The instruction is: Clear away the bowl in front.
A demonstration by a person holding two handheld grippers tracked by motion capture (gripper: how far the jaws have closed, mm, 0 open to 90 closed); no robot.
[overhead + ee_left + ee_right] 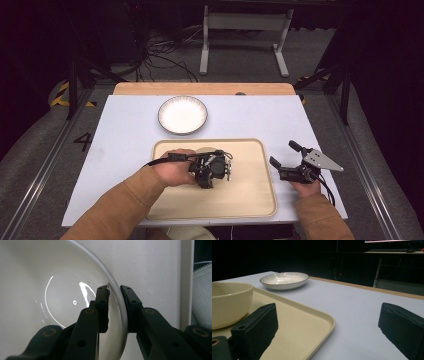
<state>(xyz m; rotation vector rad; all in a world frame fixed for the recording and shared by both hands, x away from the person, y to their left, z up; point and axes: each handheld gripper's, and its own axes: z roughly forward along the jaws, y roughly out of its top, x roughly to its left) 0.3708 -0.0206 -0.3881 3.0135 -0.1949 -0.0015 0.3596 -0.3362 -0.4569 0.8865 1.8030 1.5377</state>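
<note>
A lab or recording studio is showing here: black curtains [30,60] are closing in the table [125,130], cables [160,55] are trailing at 11 o'clock, hazard tape [62,95] is marking the floor.

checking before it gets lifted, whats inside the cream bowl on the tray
The cream bowl looks empty: bare glossy bottom with glare. One jaw of the left gripper covers part of the inner wall.
</note>
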